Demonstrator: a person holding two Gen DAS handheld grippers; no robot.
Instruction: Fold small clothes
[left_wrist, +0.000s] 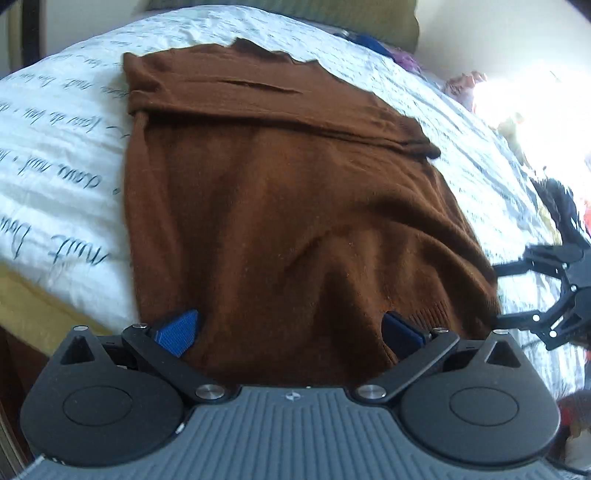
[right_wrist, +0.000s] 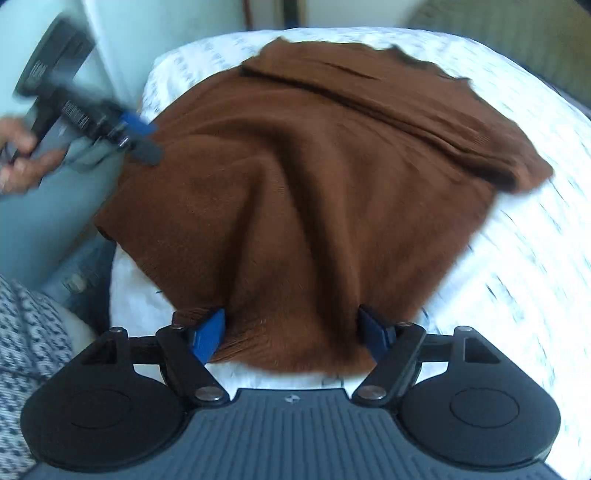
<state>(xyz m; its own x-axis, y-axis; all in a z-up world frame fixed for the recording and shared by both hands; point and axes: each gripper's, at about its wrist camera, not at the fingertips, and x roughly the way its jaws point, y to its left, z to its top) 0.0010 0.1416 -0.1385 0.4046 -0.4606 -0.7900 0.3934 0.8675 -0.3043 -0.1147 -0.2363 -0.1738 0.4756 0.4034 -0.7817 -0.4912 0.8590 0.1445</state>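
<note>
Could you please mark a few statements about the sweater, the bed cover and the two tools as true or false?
1. The sweater is brown. True.
2. The bed cover is plain blue. False: it is white with dark handwriting-style print.
3. The right tool stands open, with the sweater's hem between its blue pads. True.
4. The left tool is clamped shut on a sock. False: its jaws stand wide apart over the sweater's near edge, and no sock shows.
5. The sweater hangs on a hanger. False: it lies spread on the bed cover, with a fold across its far part.
</note>
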